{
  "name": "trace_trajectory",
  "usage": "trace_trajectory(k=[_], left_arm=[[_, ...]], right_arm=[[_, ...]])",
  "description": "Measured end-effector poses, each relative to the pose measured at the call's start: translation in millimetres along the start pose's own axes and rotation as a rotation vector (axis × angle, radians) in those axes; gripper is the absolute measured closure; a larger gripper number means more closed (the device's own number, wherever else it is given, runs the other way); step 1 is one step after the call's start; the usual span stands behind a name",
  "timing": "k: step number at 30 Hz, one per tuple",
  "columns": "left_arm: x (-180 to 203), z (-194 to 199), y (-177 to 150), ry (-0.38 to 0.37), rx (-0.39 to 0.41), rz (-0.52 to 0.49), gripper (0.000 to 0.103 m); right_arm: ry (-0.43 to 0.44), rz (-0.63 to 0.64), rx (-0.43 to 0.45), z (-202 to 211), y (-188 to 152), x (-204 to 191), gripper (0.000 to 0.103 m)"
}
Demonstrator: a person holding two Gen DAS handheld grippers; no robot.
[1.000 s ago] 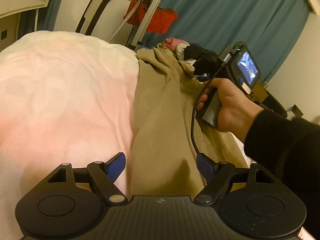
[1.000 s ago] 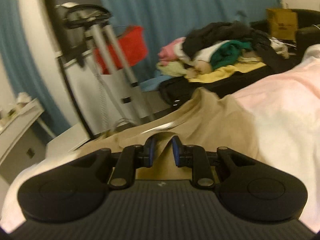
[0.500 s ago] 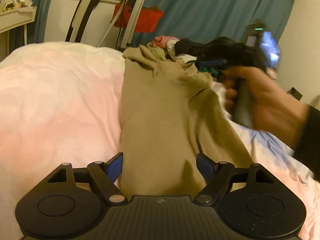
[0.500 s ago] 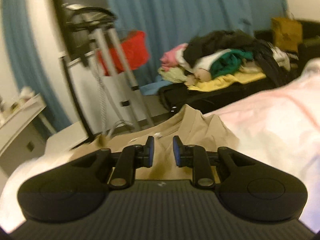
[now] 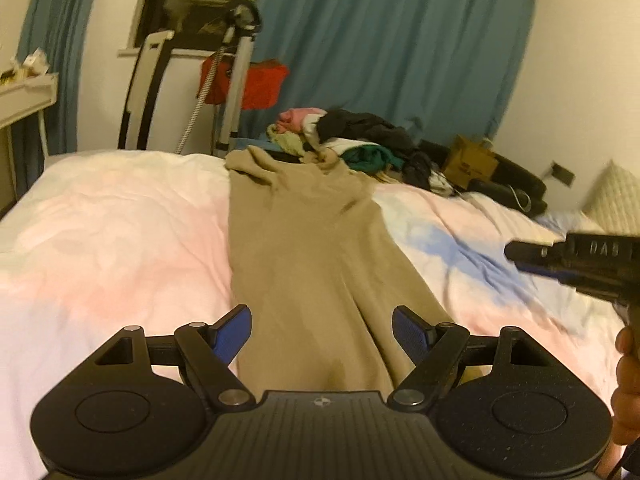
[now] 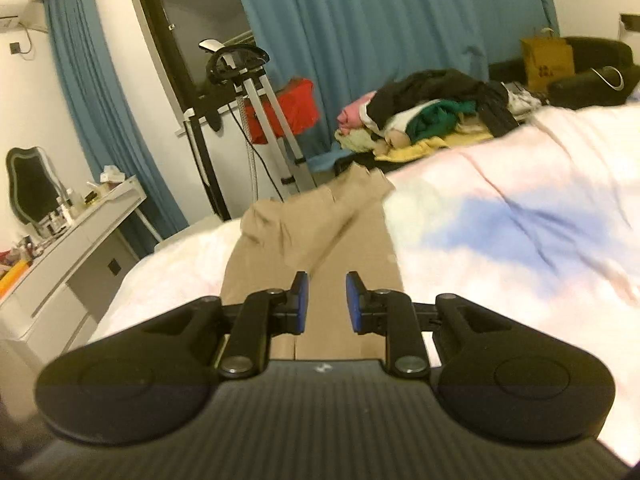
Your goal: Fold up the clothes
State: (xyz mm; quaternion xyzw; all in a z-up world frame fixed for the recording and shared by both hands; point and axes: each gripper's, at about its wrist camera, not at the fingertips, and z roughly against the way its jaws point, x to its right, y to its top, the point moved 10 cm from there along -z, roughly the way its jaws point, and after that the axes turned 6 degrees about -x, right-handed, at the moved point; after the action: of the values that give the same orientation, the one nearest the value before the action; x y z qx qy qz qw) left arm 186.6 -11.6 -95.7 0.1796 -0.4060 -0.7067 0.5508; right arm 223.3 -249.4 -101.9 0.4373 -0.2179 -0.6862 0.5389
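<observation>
A tan garment (image 5: 312, 248) lies stretched lengthwise on the bed's pink, white and blue cover (image 5: 100, 240), its far end rumpled at the bed's edge. My left gripper (image 5: 322, 326) hovers over the garment's near end, open wide, with nothing between its blue pads (image 5: 236, 328). My right gripper (image 5: 516, 256) pokes in from the right edge of the left wrist view, gripped by a hand (image 5: 626, 380). In its own view the right gripper (image 6: 326, 300) hangs above the tan garment (image 6: 320, 232); its jaws stand a narrow gap apart and hold nothing.
A heap of mixed clothes (image 5: 352, 140) is piled beyond the bed's far edge. A metal stand with a red bag (image 5: 244, 80) rises behind it, before blue curtains. A white dresser (image 6: 80, 232) flanks the bed. A brown paper bag (image 5: 470, 160) and a pillow (image 5: 616, 200) lie far right.
The right gripper and its hand pulled back from the garment's far end, swinging from mid-picture to the right edge of the left view. My left gripper rose a little and rolled level.
</observation>
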Motion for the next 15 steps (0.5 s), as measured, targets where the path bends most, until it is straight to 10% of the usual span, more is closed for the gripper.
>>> trace_trajectory(k=[3, 7, 15], left_arm=[[18, 21, -19, -0.002, -0.017, -0.057, 0.025], [46, 39, -49, -0.057, -0.057, -0.128, 0.032], [104, 36, -92, -0.114, -0.139, -0.370, 0.046]], right_arm=[[0.012, -0.028, -0.022, 27, -27, 15, 0.077], [0.039, -0.102, -0.046, 50, -51, 33, 0.034], [0.087, -0.333, -0.055, 68, -71, 73, 0.032]])
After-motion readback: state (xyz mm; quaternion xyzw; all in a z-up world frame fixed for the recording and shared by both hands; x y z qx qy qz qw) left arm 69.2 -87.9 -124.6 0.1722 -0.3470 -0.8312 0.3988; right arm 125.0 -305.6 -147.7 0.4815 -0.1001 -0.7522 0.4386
